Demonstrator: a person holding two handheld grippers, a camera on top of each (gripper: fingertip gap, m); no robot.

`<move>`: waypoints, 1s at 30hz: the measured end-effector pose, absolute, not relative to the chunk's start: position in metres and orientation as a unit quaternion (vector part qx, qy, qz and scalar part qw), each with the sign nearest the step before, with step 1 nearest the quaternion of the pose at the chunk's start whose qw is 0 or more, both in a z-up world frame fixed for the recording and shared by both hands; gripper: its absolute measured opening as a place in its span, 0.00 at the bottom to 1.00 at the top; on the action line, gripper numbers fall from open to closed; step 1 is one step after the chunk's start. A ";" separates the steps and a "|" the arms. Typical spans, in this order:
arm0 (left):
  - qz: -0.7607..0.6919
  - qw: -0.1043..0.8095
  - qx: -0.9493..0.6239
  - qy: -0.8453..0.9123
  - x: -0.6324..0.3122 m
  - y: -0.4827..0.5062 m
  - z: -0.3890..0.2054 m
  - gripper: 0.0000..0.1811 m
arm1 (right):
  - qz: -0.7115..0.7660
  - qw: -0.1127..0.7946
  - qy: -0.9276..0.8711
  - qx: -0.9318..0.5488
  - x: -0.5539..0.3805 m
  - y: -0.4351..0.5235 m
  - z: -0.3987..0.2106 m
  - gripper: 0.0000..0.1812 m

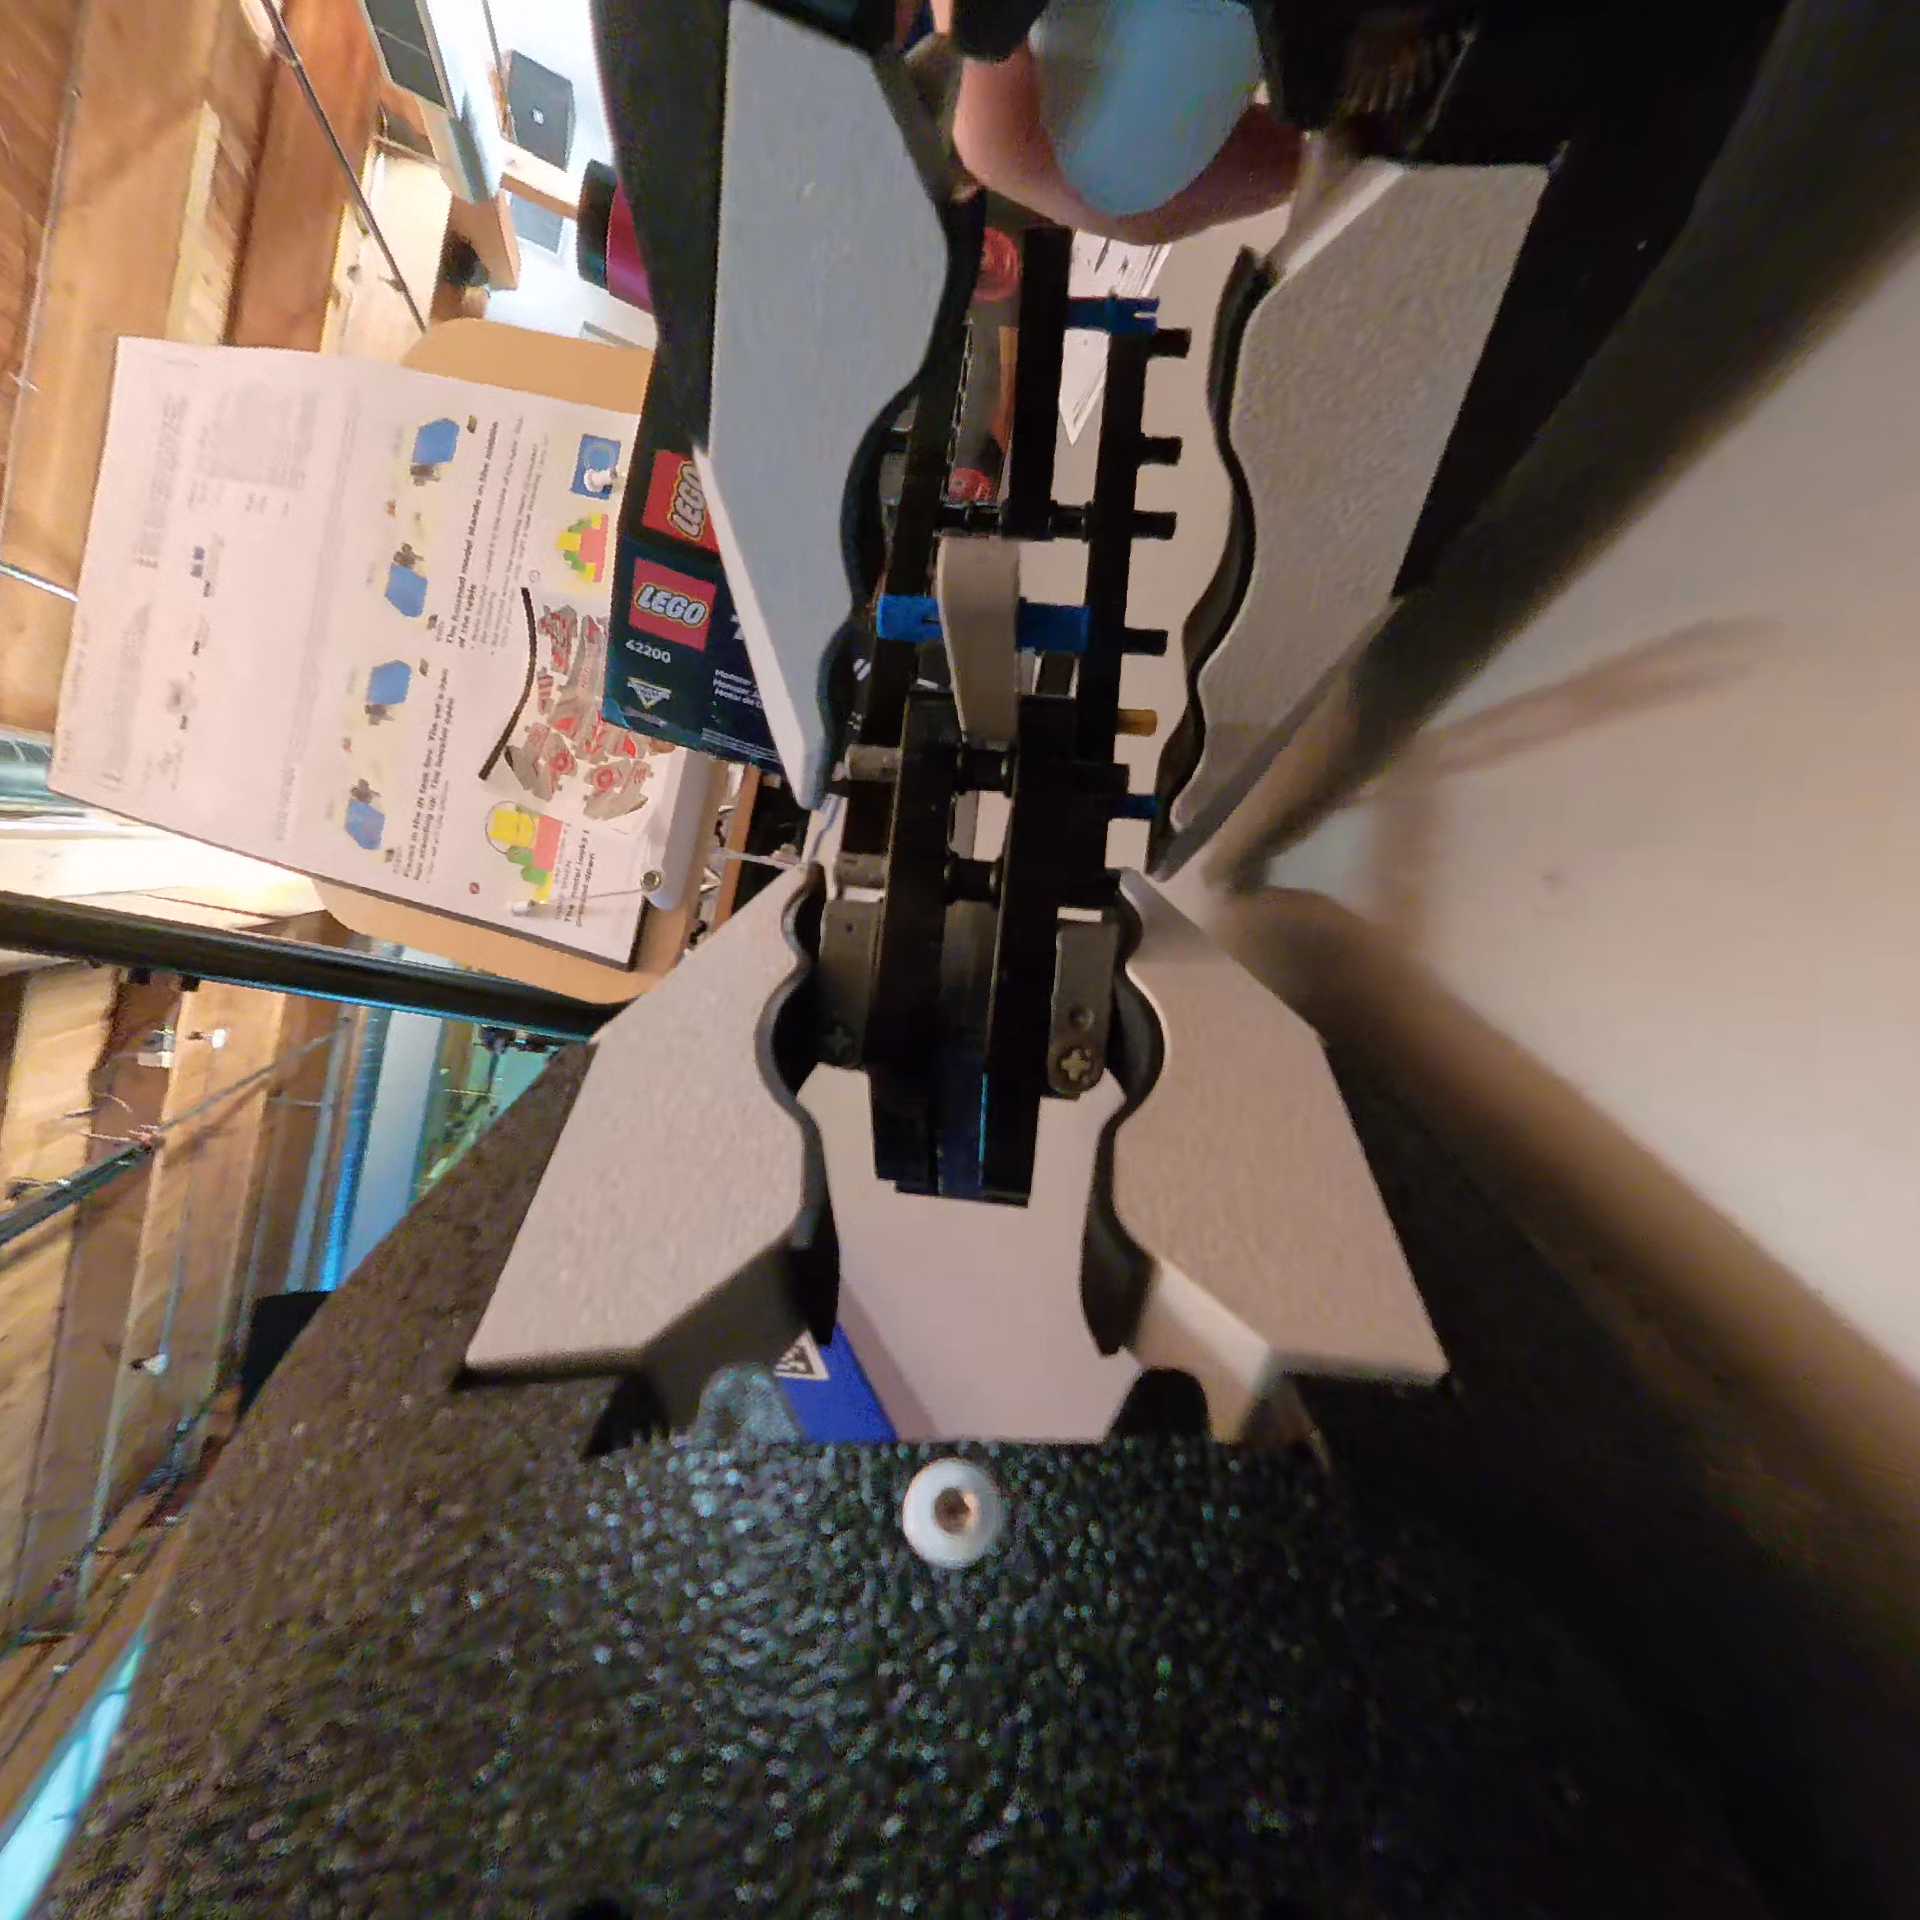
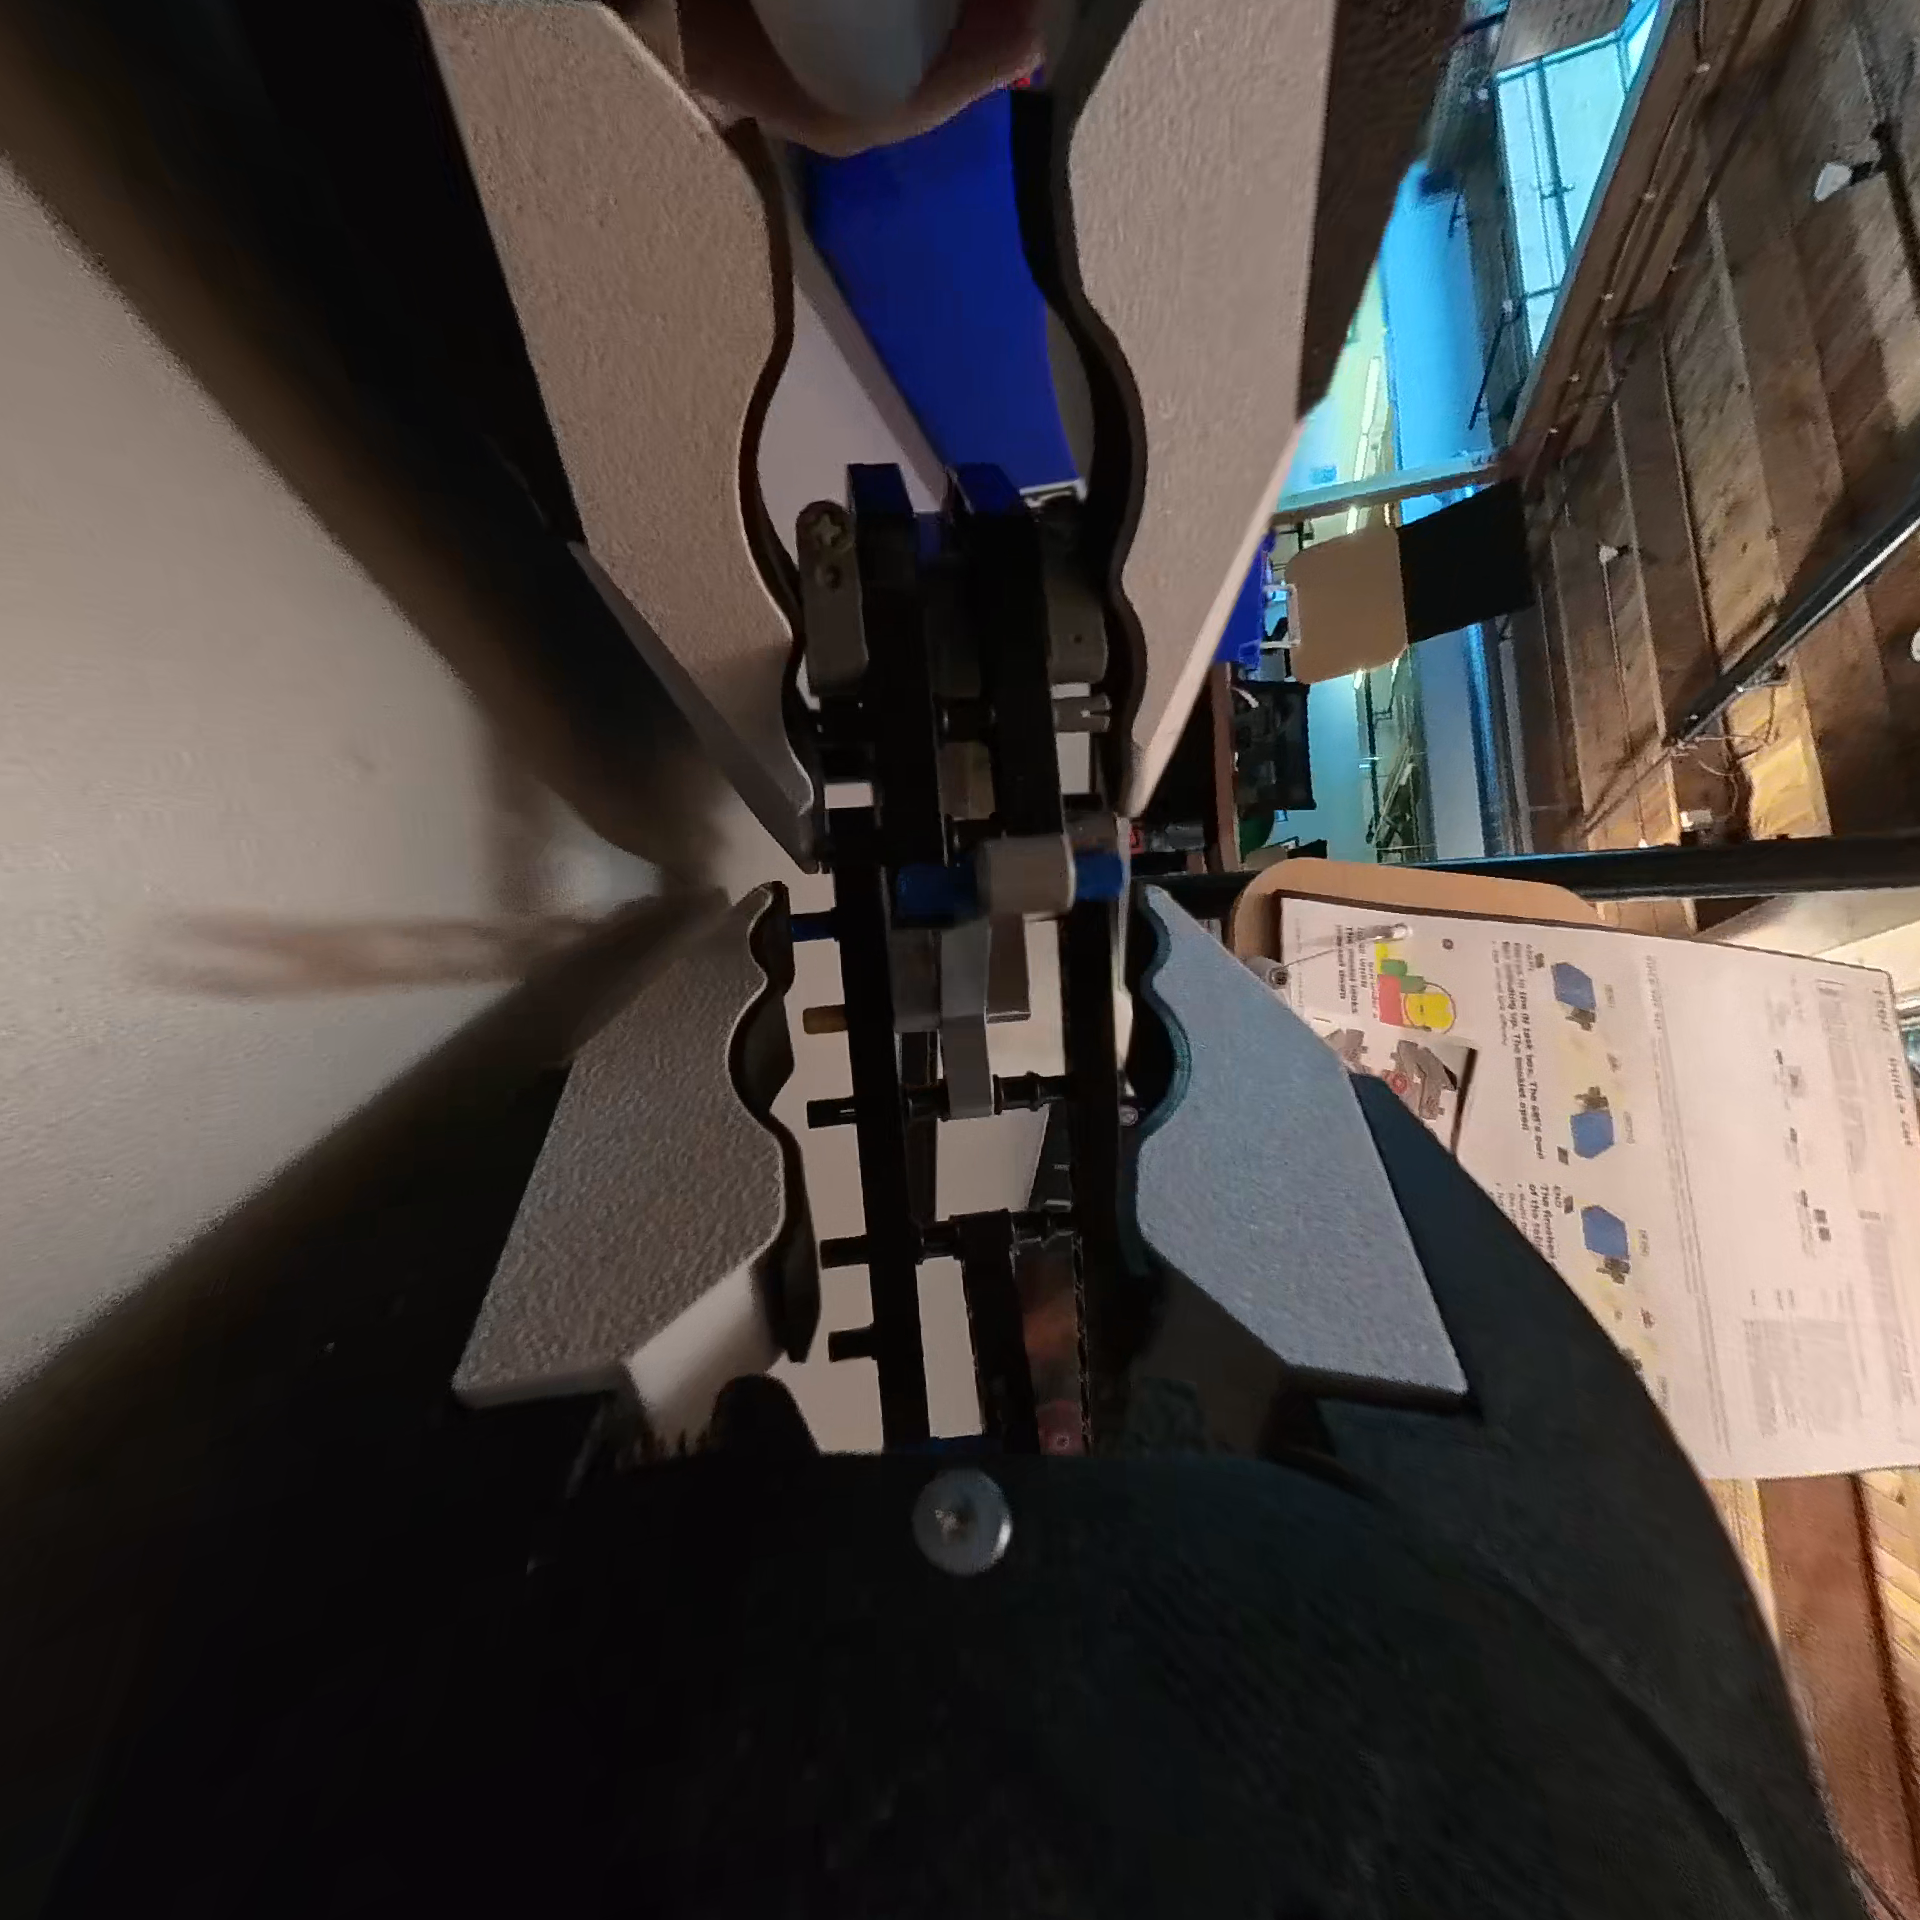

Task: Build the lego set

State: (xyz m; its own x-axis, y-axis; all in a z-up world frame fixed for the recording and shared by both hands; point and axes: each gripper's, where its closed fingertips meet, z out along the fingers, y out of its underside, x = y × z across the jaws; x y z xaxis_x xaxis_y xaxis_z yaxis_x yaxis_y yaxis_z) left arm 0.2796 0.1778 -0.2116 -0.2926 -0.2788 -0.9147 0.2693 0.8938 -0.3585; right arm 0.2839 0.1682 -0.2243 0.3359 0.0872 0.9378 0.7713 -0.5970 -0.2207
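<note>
**Two grippers share one black frame, held in the air**

The task's piece, a long black Lego Technic frame of parallel beams with blue pins and a pale grey lever (image 1: pixel 977 634), hangs off the white surface (image 1: pixel 1714 520), gripped at both ends. The left gripper (image 1: pixel 971 997) has its grey wavy-edged fingers (image 1: pixel 686 1132) closed most of the way onto the frame's near end, pressing the dark grey connectors on either side. The right gripper (image 2: pixel 961 1122) does the same at the opposite end; its fingers (image 2: pixel 644 1143) sit narrow around the beams and touch the pin ends.

Behind, a blue Lego box (image 1: pixel 681 623) and a printed instruction sheet on a brown board (image 1: pixel 343 603) stand well apart from the work.

The risk, as I judge it, lies in the double hold. If either hand twists or pulls out of line with the other, the pinned beams could rack or pop apart. The fingers bear partly on protruding pins, so a squeeze could drive a pin inward or let the frame pivot. Easing one grip carelessly could let the frame swing and drop.
</note>
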 end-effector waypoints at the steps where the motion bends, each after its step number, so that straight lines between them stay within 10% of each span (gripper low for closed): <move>1: -0.224 0.597 0.004 0.770 0.280 0.177 -0.212 0.28 | -0.494 0.341 -0.292 -0.744 0.283 0.170 -0.227 0.33; 30: -0.230 0.581 0.053 0.779 0.258 0.173 -0.215 0.31 | -0.554 0.326 -0.335 -0.689 0.279 0.168 -0.228 0.32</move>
State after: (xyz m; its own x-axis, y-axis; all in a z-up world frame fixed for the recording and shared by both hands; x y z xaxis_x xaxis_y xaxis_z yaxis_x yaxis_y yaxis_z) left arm 0.2576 0.1726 -0.2153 -0.3187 -0.1846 -0.9297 0.3506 0.8883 -0.2966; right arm 0.2787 0.1676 -0.2283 0.1608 0.1011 0.9818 0.8231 -0.5627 -0.0769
